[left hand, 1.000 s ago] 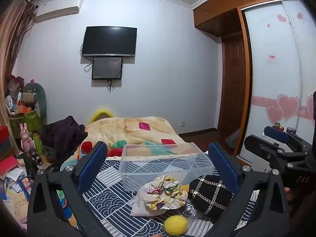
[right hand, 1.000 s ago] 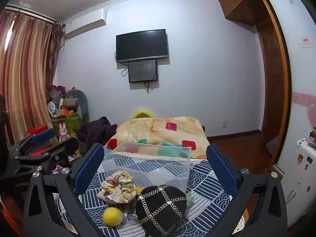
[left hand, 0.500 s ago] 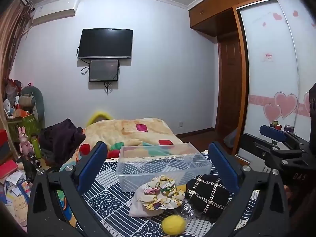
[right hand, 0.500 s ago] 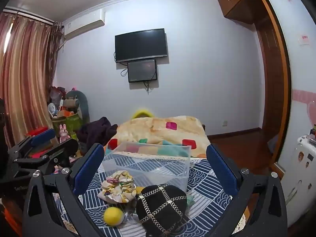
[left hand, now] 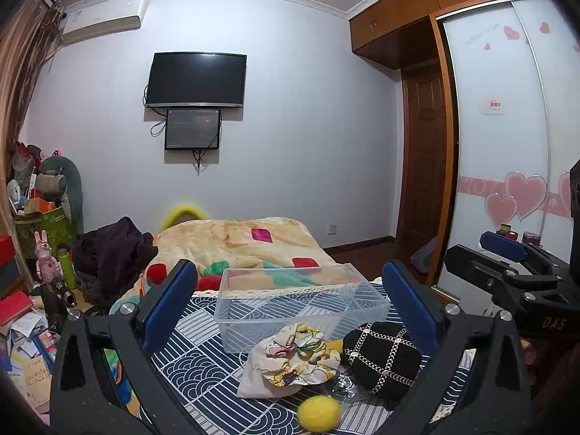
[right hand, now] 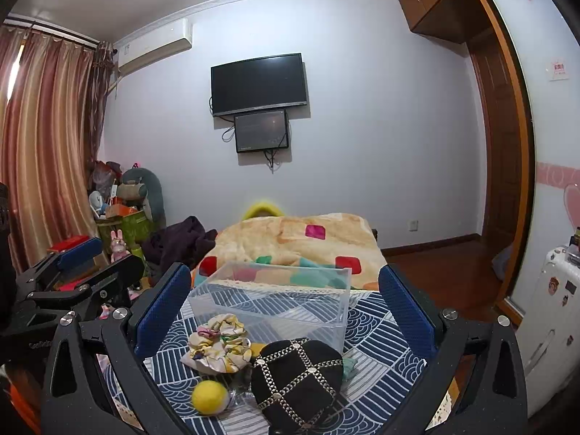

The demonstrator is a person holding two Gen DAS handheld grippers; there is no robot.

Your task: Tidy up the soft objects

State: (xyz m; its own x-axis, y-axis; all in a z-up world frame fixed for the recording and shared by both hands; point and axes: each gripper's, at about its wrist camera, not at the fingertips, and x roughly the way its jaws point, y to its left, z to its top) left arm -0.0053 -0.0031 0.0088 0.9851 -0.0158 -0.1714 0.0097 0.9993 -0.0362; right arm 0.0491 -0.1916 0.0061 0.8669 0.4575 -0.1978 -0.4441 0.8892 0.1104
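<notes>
A clear plastic bin [left hand: 302, 301], rectangular and thin-walled, sits on a worktop [left hand: 203, 359] covered in a navy cloth printed with white wave and stripe patches; the pattern shows straight through the bin's floor, and nothing lies in it. Just in front of the bin is a cluster of soft things. A floral scrunchie [left hand: 301, 353], ruffled cream fabric with yellow, pink and green print, rests on a pale cloth pouch [left hand: 253, 380]. To its right, touching it, is a black pouch [left hand: 380, 359], rounded and padded, quilted in diamonds by pale chain-like lines with small studs. Nearest of all is a fuzzy yellow ball [left hand: 319, 413], felt-like and round, beside a bit of crinkled clear plastic [left hand: 344, 386]. From the right side a scrap of teal fabric [right hand: 348, 368] peeks out behind the black pouch. Both grippers are held level and low at the near edge of the worktop, pointing toward the bin. The left gripper [left hand: 290, 308] has its blue textured pads [left hand: 170, 304] spread wide, framing the bin and the pile, gripping nothing. The right gripper [right hand: 284, 308] is likewise spread wide and holding nothing, its fingers either side of the same things. Beyond the worktop lies a bed [right hand: 301, 243] under a plush beige blanket with coloured squares.
</notes>
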